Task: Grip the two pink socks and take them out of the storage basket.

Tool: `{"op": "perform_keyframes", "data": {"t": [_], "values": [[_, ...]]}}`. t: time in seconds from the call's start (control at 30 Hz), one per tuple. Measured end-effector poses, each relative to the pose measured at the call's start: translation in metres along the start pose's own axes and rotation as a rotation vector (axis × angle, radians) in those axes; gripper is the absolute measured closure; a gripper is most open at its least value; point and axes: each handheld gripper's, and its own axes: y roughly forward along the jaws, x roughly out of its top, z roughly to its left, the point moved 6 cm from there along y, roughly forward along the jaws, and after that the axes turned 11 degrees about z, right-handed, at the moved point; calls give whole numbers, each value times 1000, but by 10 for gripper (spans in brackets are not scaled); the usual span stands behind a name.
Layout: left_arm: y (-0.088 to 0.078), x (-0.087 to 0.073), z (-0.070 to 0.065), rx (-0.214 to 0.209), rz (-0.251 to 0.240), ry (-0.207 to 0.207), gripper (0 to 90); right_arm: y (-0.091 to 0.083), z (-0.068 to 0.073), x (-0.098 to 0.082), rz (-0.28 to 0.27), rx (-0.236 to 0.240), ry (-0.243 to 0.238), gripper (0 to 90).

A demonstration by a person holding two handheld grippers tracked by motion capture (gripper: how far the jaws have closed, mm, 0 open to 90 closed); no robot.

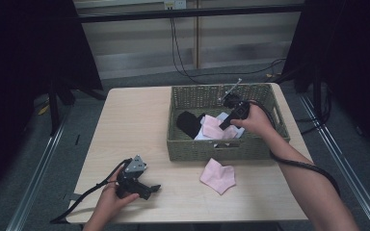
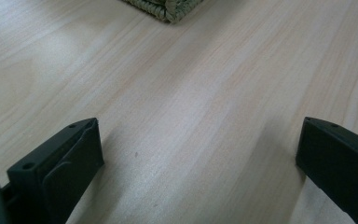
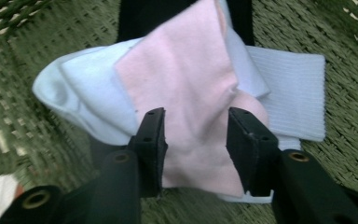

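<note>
A green woven basket [image 1: 221,150] stands at the right half of the table and holds a pink sock [image 1: 213,127], white socks [image 1: 203,134] and a black sock [image 1: 189,122]. My right gripper [image 1: 223,126] reaches down into it. In the right gripper view its jaws [image 3: 196,126] stand partly apart astride the pink sock [image 3: 182,70], which lies over the white socks [image 3: 88,88]; I see no pinch in the cloth. A second pink sock [image 1: 218,175] lies on the table in front of the basket. My left gripper [image 1: 151,190] rests low near the table's front edge, jaws wide apart [image 2: 200,135] over bare wood.
The basket's corner [image 2: 168,7] shows at the top of the left gripper view. Light wooden table [image 1: 130,130] has bare room left of the basket. Cables trail from both grippers. Dark curtains and stands flank the table.
</note>
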Motion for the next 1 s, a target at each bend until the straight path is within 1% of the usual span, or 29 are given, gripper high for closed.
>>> {"op": "perform_keyframes", "data": {"t": [0.17,0.2,0.27,0.3,0.4,0.43,0.47,0.5,0.57,0.63,0.67,0.7,0.73,0.8,0.83,0.9,0.97,1.0], "values": [[0,0,0,0,0,0,0,7,-5,1,6,-14,16,636],[0,0,0,0,1,1,0,9,-6,1,6,-13,29,646],[0,0,0,1,0,0,0,11,-7,1,8,-6,31,663],[0,0,0,0,0,0,0,12,-8,2,11,-14,41,669],[0,0,0,0,0,0,0,13,-7,4,5,-2,46,711],[0,0,0,0,0,0,0,14,-7,5,4,-7,46,729],[0,0,0,1,0,0,0,15,-6,6,-2,-2,47,729],[0,0,0,0,0,0,0,17,-6,7,3,4,45,740],[0,0,0,-1,-1,-1,0,21,-6,8,19,1,59,791],[0,0,0,-1,0,-1,0,24,-6,7,33,2,63,853],[0,0,0,-1,0,-1,0,24,-6,7,36,-1,62,866],[0,0,0,0,1,-2,0,23,-6,7,37,3,70,871],[0,0,0,0,0,-1,0,22,-7,7,38,0,66,874],[0,0,0,0,0,0,0,15,-7,7,37,9,61,876],[0,0,0,1,0,0,0,11,-6,7,29,9,66,875],[0,0,0,0,0,-1,0,0,-5,6,27,16,53,875],[0,0,0,-1,0,-1,0,-9,-3,6,13,19,42,875],[0,0,0,4,1,5,0,-13,-2,5,16,23,38,876]]}}
